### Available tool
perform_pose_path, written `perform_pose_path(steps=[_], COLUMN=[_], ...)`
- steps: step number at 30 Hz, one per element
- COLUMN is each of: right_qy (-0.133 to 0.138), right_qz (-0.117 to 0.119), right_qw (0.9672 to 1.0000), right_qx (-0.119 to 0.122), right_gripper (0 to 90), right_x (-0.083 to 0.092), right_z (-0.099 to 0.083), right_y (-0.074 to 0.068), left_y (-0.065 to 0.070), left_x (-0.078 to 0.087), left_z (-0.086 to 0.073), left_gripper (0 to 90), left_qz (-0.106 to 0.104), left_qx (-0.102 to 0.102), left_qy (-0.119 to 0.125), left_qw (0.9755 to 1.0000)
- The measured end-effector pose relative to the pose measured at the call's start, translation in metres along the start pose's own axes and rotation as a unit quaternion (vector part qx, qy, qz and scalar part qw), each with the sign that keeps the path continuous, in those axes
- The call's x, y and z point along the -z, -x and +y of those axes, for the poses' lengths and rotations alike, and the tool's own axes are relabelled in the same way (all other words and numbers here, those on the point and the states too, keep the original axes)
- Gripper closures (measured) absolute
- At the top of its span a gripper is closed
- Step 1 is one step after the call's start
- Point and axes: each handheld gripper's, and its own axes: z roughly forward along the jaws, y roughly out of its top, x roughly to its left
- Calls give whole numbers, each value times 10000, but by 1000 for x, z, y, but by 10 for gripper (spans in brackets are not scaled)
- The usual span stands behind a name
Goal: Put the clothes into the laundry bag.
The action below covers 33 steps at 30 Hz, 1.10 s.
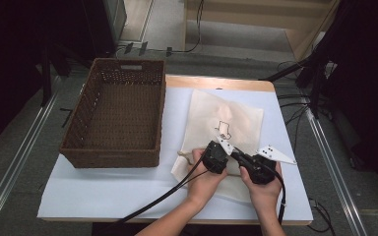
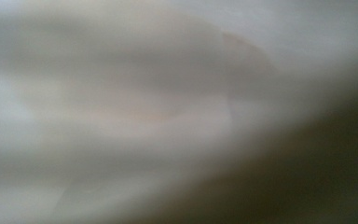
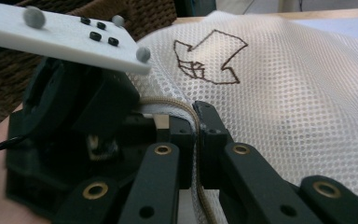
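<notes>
Right tool point(image 3: 197, 140) pinches the mesh bag's point(image 3: 279, 93) beige edge between its jaws.

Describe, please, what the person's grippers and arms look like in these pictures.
Both grippers, left and right, are black, blocky bodies. Each carries a pale three-cornered plate on top, studded with grey balls and black screws. The right gripper's jaws are angular black links with brass-coloured rivets. A black cable trails from each. The forearms are bare, with no sleeves showing.

A lab-like recording space: black tripod legs point(image 1: 295, 69), loose floor cables point(image 1: 295, 105) and metal floor rails point(image 1: 17, 162) ring a white-covered wooden table point(image 1: 128, 191).
</notes>
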Motion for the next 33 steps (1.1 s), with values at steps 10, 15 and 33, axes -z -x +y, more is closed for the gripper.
perform_pose_path(steps=[10, 15, 33], right_qy=[-46, -12, -208], right_qz=[-94, -84, -196], right_qw=[9999, 9998, 9996], right_qx=[-120, -173, -70], right_gripper=[878, 875, 876], right_x=[-2, 0, -6], right_z=[-3, -2, -11], right_y=[8, 7, 9], left_y=[2, -4, -17], left_x=[43, 40, -7], left_z=[-12, -20, 6], left_gripper=[293, 615, 748], left_qz=[-1426, -1482, -960], left_qx=[465, 607, 1231], left_qy=[-452, -649, -360], left_qw=[9877, 9850, 9871])
